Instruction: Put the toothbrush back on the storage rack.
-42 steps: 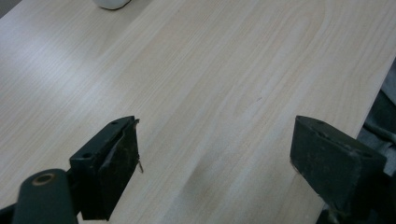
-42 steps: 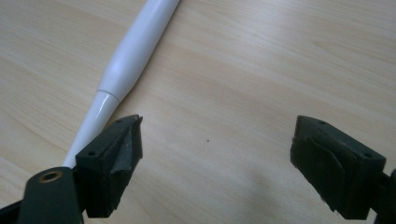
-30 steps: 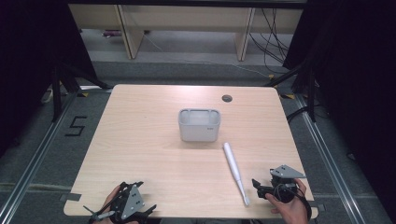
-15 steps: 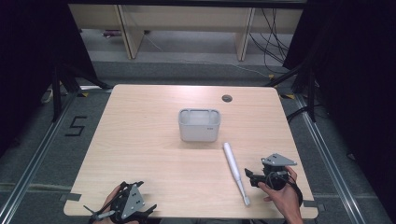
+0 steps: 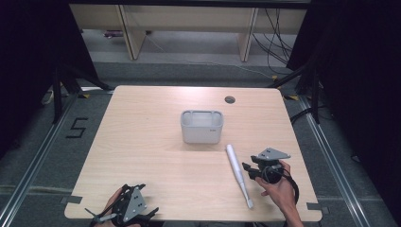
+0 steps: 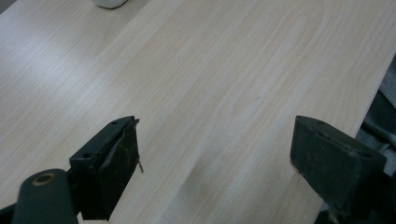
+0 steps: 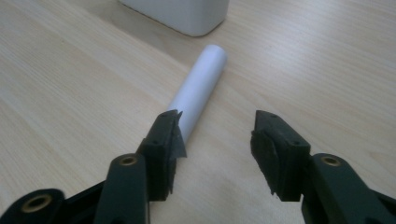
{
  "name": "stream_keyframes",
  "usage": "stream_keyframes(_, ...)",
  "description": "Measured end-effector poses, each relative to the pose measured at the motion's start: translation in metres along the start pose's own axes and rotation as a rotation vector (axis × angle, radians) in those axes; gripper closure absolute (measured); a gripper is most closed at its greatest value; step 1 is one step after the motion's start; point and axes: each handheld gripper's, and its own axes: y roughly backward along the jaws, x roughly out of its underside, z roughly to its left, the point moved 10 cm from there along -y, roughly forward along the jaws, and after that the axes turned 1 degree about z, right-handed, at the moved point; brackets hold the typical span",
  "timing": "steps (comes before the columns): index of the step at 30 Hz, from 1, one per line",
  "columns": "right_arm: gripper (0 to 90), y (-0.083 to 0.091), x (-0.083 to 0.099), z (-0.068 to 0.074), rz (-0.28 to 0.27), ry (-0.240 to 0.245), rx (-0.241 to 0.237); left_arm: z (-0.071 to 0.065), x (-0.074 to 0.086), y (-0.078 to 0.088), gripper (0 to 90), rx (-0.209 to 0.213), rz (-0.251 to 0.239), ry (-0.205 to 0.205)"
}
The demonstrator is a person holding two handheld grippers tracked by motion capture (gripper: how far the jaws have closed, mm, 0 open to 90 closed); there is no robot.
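Surface: wooden table (image 5: 142, 142), grey bin (image 5: 202, 126) mid.
Right gripper (image 5: 249, 170): jaws just closing, nothing gripped, beside white tube (image 5: 236, 169).
Left gripper (image 6: 215, 154): released, empty.

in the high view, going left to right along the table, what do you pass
left tool → grey bin → white tube → right tool

In my right gripper view my own left jaw hides the near part of the white cylinder (image 7: 198, 91), and the grey bin (image 7: 180, 14) is cut by the top edge. In the high view my left gripper (image 5: 124, 212) at the table's (image 5: 142, 142) near edge runs off the bottom.
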Motion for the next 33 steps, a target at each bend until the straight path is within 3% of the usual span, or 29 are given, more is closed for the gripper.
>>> stream_keyframes(2, 60.3, -0.001, -0.002, 0.0, -0.006, 0.009, 0.006, 0.0, 0.0, 0.0, 14.9, -0.003, -0.001, 0.0)
stream_keyframes(3, 62.2, -0.003, -0.004, 0.0, -0.009, 0.038, -0.006, 0.0, 0.0, 0.0, 15.0, -0.002, 0.0, -0.001)
stream_keyframes(4, 65.9, -0.003, -0.005, 0.003, 0.0, -0.003, -0.007, -0.001, 0.0, 0.0, 15.0, 0.002, 0.002, 0.0)
stream_keyframes(5, 68.8, -0.005, -0.008, 0.001, -0.012, 0.033, -0.012, -0.001, 0.0, 0.0, 15.0, 0.01, -0.001, 0.001)
stream_keyframes(6, 74.8, -0.008, -0.011, 0.002, -0.016, 0.026, -0.011, 0.0, 0.0, 0.0, 15.0, 0.009, 0.0, 0.0)
stream_keyframes(9, 79.9, -0.011, -0.015, 0.003, -0.018, 0.021, -0.021, 0.0, 0.0, 0.0, 15.0, 0.008, -0.005, 0.001)
stream_keyframes(10, 83.0, -0.014, -0.02, 0.002, -0.04, 0.05, -0.026, 0.0, 0.0, 0.0, 15.0, 0.009, -0.001, -0.002)
stream_keyframes(13, 85.5, -0.019, -0.022, 0.005, -0.03, 0.052, -0.042, 0.0, 0.0, 0.0, 15.0, -0.003, -0.002, 0.001)
stream_keyframes(14, 87.5, -0.024, -0.026, 0.006, -0.034, 0.075, -0.045, 0.0, 0.0, 0.0, 15.0, 0.001, 0.0, 0.001)
stream_keyframes(16, 88.0, -0.027, -0.027, 0.007, -0.031, 0.087, -0.048, 0.0, 0.001, 0.001, 15.0, 0.01, 0.004, -0.002)
stream_keyframes(17, 89.3, -0.033, -0.03, 0.009, -0.023, 0.118, -0.051, -0.001, -0.001, 0.0, 15.0, 0.009, -0.007, 0.006)
stream_keyframes(19, 89.6, -0.034, -0.031, 0.01, -0.018, 0.111, -0.052, -0.001, 0.0, 0.001, 15.0, 0.016, 0.003, -0.004)
stream_keyframes(22, 90.0, -0.041, -0.036, 0.009, -0.026, 0.137, -0.052, -0.001, 0.0, 0.0, 15.1, 0.013, -0.003, 0.0)
stream_keyframes(30, 90.0, -0.057, -0.042, 0.012, 0.011, 0.129, -0.07, -0.001, 0.0, 0.0, 15.1, 0.014, -0.002, -0.001)
stream_keyframes(32, 90.0, -0.061, -0.045, 0.011, 0.013, 0.158, -0.073, -0.002, 0.001, 0.0, 15.1, 0.017, 0.002, 0.0)
stream_keyframes(33, 90.0, -0.062, -0.043, 0.012, 0.03, 0.119, -0.075, -0.002, 0.001, 0.0, 15.1, 0.017, 0.004, 0.001)
